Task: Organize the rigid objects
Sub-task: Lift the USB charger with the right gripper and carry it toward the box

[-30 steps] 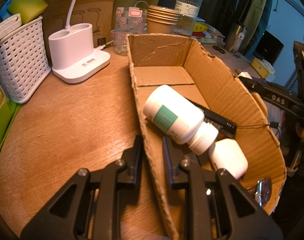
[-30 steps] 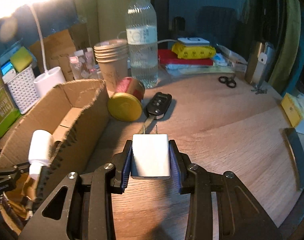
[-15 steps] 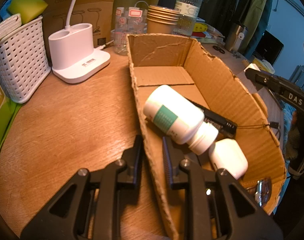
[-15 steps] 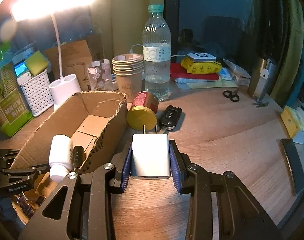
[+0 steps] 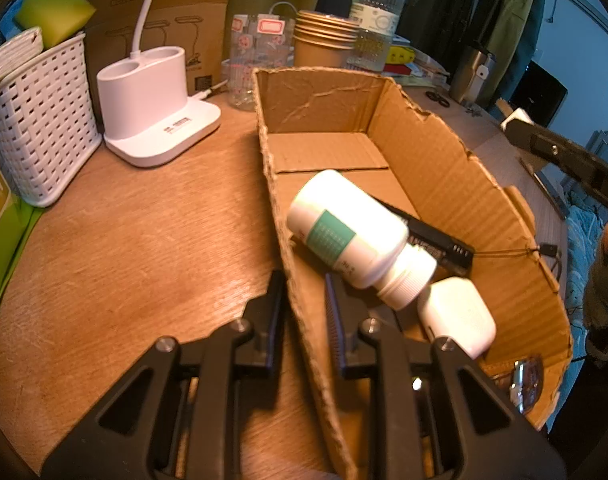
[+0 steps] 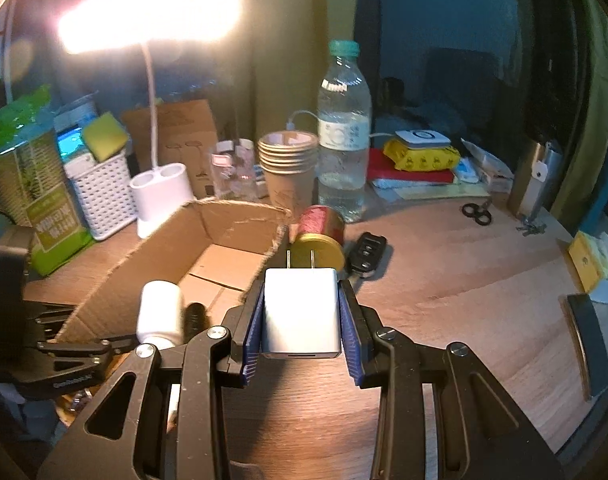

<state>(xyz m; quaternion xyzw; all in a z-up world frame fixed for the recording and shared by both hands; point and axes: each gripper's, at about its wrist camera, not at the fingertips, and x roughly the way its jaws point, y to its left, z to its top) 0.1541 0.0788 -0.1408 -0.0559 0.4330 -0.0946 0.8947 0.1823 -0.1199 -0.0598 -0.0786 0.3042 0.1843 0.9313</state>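
An open cardboard box [image 5: 444, 176] lies on the wooden table. Inside it are a white pill bottle [image 5: 344, 236], a black flat device [image 5: 436, 240] and a white earbud case [image 5: 460, 320]. My left gripper [image 5: 304, 312] is shut on the box's near side wall, one finger inside and one outside. My right gripper [image 6: 303, 300] is shut on a white charger plug [image 6: 302, 320], prongs pointing forward, held above the table just right of the box [image 6: 224, 220]. The pill bottle [image 6: 160, 312] shows there too.
A red tin with a gold lid [image 6: 318, 240] and a black car key [image 6: 366, 256] lie just beyond the charger. Paper cups [image 6: 288, 164], a water bottle [image 6: 344, 152], a lamp base [image 5: 152, 100] and a white basket [image 5: 36, 128] line the back. Scissors [image 6: 476, 212] lie far right.
My right gripper has risen and drawn back with the charger, so more of the box and lamp shows. The left gripper and the box have not moved.
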